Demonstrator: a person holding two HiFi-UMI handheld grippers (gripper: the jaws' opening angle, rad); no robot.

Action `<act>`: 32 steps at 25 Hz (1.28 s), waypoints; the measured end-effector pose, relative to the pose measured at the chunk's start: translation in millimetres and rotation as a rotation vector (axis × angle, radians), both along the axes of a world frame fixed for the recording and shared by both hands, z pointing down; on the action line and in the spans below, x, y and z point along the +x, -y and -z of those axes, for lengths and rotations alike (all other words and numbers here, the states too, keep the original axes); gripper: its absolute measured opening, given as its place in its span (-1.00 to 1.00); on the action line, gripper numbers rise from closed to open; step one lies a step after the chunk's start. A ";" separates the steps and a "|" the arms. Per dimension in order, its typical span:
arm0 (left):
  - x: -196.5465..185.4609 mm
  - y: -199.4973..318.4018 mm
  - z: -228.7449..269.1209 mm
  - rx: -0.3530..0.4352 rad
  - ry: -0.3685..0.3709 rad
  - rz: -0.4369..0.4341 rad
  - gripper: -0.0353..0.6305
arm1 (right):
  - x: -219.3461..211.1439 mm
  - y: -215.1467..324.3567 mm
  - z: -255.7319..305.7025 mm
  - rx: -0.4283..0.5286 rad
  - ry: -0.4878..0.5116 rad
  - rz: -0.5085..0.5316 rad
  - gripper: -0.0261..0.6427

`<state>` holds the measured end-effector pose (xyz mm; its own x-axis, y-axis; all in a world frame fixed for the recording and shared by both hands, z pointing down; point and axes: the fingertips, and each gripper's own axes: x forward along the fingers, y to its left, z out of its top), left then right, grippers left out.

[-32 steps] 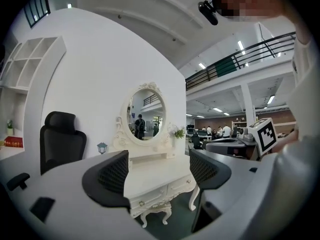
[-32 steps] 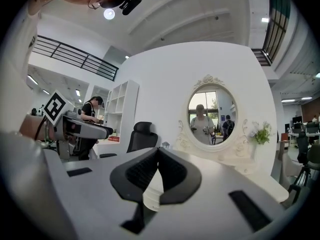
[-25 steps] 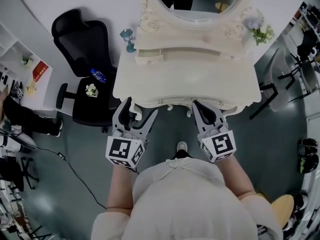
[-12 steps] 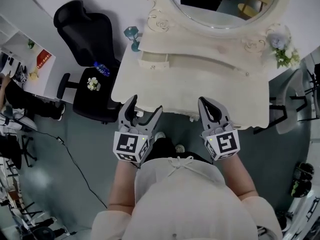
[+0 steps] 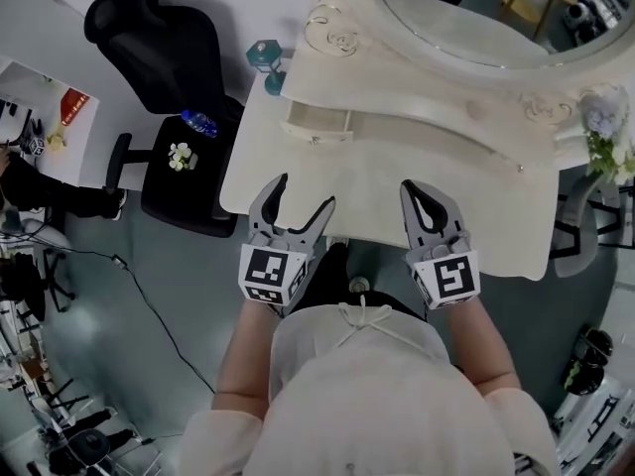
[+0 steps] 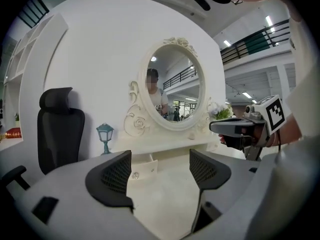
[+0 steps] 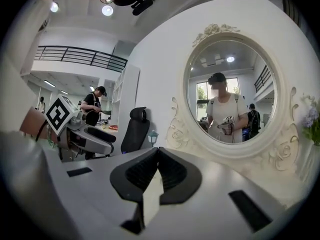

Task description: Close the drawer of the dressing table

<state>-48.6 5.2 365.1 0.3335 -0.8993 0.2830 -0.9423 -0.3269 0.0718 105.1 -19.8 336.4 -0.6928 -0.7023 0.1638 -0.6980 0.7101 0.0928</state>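
Seen from above, a black high-backed office chair point(image 5: 164, 53) stands left of a cream dressing table point(image 5: 397, 186) with a curved edge and carved scrollwork. A small teal lamp point(image 5: 266, 64) sits at the table's back left corner. Just right of it, the little drawer point(image 5: 317, 127) in the raised back tier appears to stand slightly out. The left gripper point(image 5: 303, 194) hovers over the front edge, its ribbed black pads spread with only bare tabletop between them. Beside it, the right gripper point(image 5: 423, 191) has its jaws pressed together on nothing. Only the gripper views show the oval mirror point(image 7: 230, 89) upright, with a person reflected in it.
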 end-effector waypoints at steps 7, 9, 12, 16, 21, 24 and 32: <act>-16.0 43.5 -72.5 -0.150 0.002 -0.035 0.24 | -25.6 42.2 -37.1 -0.076 -0.030 -0.013 -0.90; -18.1 55.6 -88.1 -0.181 0.019 -0.041 0.24 | -31.2 53.2 -44.6 -0.084 -0.043 -0.029 -0.90; -19.9 71.3 -110.4 -0.222 0.019 -0.029 0.24 | -36.3 64.2 -57.3 -0.106 -0.050 -0.044 -0.90; -24.0 91.1 -139.6 -0.275 0.028 -0.010 0.20 | -39.7 77.3 -74.9 -0.137 -0.048 -0.059 -0.90; -32.1 106.2 -154.3 -0.300 0.001 0.046 -0.10 | -41.3 88.9 -90.4 -0.168 -0.050 -0.071 -0.90; -34.5 110.5 -162.1 -0.320 0.013 0.065 -0.23 | -42.6 93.9 -96.8 -0.184 -0.051 -0.071 -0.90; -35.2 115.8 -168.0 -0.345 0.002 0.091 -0.47 | -44.0 103.5 -101.6 -0.202 -0.046 -0.072 -0.90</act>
